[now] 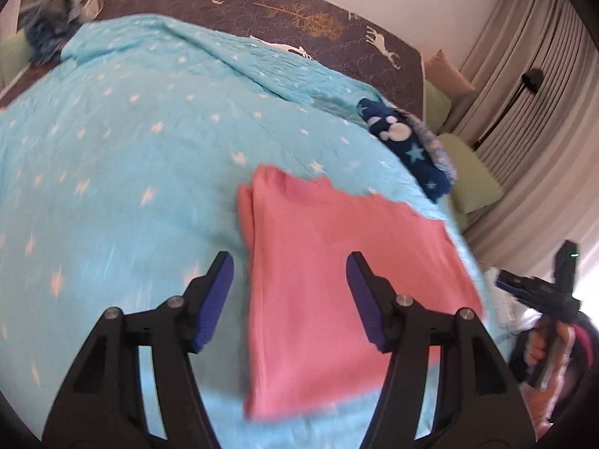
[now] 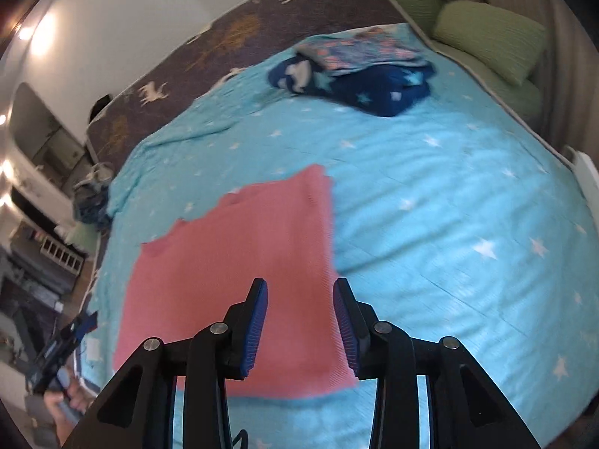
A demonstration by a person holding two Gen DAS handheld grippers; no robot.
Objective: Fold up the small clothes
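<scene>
A pink garment [image 1: 337,280] lies folded into a flat rectangle on the light blue star blanket [image 1: 112,149]. My left gripper [image 1: 289,262] hovers over its left part, open, with nothing pinched between the blue pads. In the right wrist view the same pink garment [image 2: 232,262] lies under my right gripper [image 2: 300,286]. That gripper is open too, its jaws narrower, and holds no cloth. Its right finger is above the garment's right edge. Both views are blurred.
A navy star-print garment [image 2: 374,89] with a folded patterned piece [image 2: 363,50] on top lies at the blanket's far side. A blue-grey clothes heap [image 1: 48,30] sits at the far left corner. Green pillows [image 2: 486,33] line the bed's edge. A hand [image 1: 539,344] grips the other tool.
</scene>
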